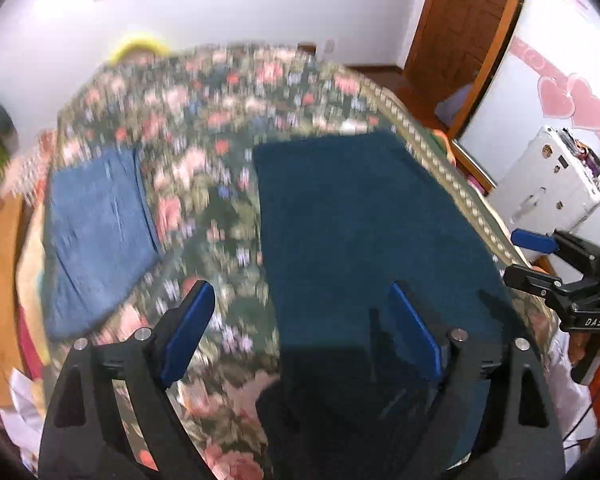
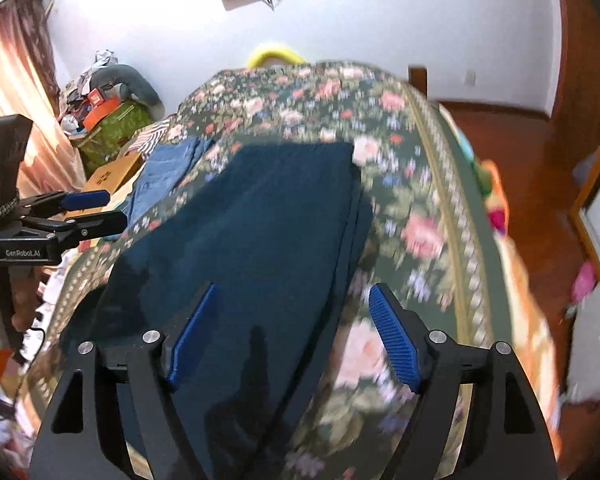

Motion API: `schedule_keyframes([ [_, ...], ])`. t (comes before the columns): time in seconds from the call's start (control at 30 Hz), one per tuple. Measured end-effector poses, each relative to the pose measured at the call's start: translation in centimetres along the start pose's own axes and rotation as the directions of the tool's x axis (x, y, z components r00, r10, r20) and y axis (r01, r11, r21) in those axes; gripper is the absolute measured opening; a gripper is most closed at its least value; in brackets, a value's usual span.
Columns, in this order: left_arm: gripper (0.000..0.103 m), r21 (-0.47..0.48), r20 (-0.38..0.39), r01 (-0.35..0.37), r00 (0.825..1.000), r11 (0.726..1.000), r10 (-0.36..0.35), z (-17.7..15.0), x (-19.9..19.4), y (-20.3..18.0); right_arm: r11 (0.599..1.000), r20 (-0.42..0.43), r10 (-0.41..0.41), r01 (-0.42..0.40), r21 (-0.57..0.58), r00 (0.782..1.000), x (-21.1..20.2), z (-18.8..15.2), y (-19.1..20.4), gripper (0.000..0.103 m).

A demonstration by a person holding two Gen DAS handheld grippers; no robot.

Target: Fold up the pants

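Note:
Dark teal pants (image 1: 360, 220) (image 2: 260, 220) lie flat as a long folded rectangle on a floral bedspread (image 1: 220, 112) (image 2: 412, 184). My left gripper (image 1: 300, 292) hovers open above the pants' near left edge; one blue pad is over the bedspread, the other over the cloth, and nothing is between them. My right gripper (image 2: 294, 290) is open too, straddling the pants' right edge without touching it. Each gripper shows in the other's view, the right gripper (image 1: 514, 254) at the bed's right side and the left gripper (image 2: 114, 208) at its left. The picture is motion-blurred.
Folded blue jeans (image 1: 96, 232) (image 2: 168, 168) lie on the bed left of the pants. A cardboard box (image 2: 116, 172) and a cluttered green box (image 2: 112, 128) stand beyond the bed's left side. A white case (image 1: 548, 184) and wooden floor (image 2: 512, 136) are to the right.

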State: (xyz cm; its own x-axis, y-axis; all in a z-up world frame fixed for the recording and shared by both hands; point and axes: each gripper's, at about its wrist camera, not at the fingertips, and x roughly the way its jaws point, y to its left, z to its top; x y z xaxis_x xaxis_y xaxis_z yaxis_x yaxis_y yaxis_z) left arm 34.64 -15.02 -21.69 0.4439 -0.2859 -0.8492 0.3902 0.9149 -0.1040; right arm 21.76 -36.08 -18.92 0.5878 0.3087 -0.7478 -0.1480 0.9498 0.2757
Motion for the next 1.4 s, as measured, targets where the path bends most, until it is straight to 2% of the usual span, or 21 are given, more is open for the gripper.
schedule_keyframes([
  [0.07,0.089,-0.065,-0.084,0.053,0.995,0.996,-0.059,-0.7,1.8,1.5,0.999,-0.044,0.004,-0.002,0.034,0.999,1.1,-0.9,-0.5,0.074],
  [0.13,0.089,-0.142,-0.155,0.114,0.979,0.983,-0.135,-1.5,3.7,2.7,0.998,-0.079,0.011,-0.006,0.066,0.997,2.1,-1.5,-1.2,0.074],
  [0.23,0.089,-0.205,-0.204,0.175,0.954,0.963,-0.218,-1.7,6.0,3.4,0.991,-0.119,0.069,-0.054,0.121,0.991,3.9,-2.0,-2.2,0.074],
  [0.37,0.089,-0.221,-0.231,0.216,0.936,0.951,-0.266,-0.5,8.2,3.1,0.968,-0.127,0.177,-0.149,0.203,0.976,5.6,-1.7,-3.3,0.074],
  [0.47,0.089,-0.238,-0.27,0.251,0.911,0.938,-0.312,0.7,10.3,2.5,0.947,-0.126,0.246,-0.211,0.243,0.961,7.1,-1.2,-3.7,0.075],
  [0.57,0.089,-0.235,-0.293,0.301,0.885,0.924,-0.362,1.8,11.9,1.8,0.942,-0.114,0.272,-0.24,0.234,0.956,7.9,-0.6,-3.4,0.077],
  [0.63,0.089,-0.231,-0.305,0.332,0.868,0.915,-0.392,2.4,12.8,1.4,0.943,-0.111,0.28,-0.253,0.215,0.953,8.4,-0.1,-2.8,0.074],
  [0.7,0.089,-0.253,-0.309,0.359,0.85,0.898,-0.427,2.8,13.6,1.3,0.948,-0.116,0.282,-0.257,0.189,0.952,8.9,0.4,-2.2,0.065],
  [0.73,0.088,-0.257,-0.307,0.363,0.848,0.895,-0.432,2.9,13.7,1.4,0.949,-0.114,0.282,-0.259,0.181,0.953,9.1,0.7,-2.0,0.063],
  [0.8,0.077,-0.251,-0.295,0.373,0.849,0.893,-0.438,2.8,13.5,1.2,0.946,-0.108,0.292,-0.27,0.179,0.95,9.0,0.9,-1.8,0.047],
  [0.87,0.062,-0.233,-0.272,0.376,0.86,0.897,-0.432,2.3,12.4,1.0,0.942,-0.107,0.303,-0.281,0.182,0.947,8.7,1.1,-1.8,0.037],
  [0.9,0.057,-0.223,-0.263,0.372,0.867,0.901,-0.423,2.0,11.9,0.9,0.945,-0.103,0.297,-0.277,0.173,0.949,8.4,1.2,-1.7,0.034],
  [0.97,0.035,-0.197,-0.239,0.351,0.888,0.915,-0.392,1.7,10.1,0.7,0.962,-0.096,0.261,-0.249,0.115,0.961,7.4,1.4,-0.7,0.032],
  [1.0,0.031,-0.183,-0.229,0.342,0.897,0.922,-0.378,1.6,9.3,0.7,0.965,-0.093,0.252,-0.243,0.096,0.963,7.1,1.5,-0.3,0.031],
  [1.2,0.028,-0.135,-0.147,0.328,0.927,0.935,-0.346,0.7,3.6,1.5,0.966,-0.047,0.255,-0.257,-0.026,0.966,3.6,2.9,3.2,0.03],
  [1.4,0.027,-0.098,0.035,0.272,0.962,0.957,-0.27,0.8,-4.8,3.7,0.948,0.025,0.287,-0.28,-0.152,0.958,0.4,6.1,7.8,0.03],
])
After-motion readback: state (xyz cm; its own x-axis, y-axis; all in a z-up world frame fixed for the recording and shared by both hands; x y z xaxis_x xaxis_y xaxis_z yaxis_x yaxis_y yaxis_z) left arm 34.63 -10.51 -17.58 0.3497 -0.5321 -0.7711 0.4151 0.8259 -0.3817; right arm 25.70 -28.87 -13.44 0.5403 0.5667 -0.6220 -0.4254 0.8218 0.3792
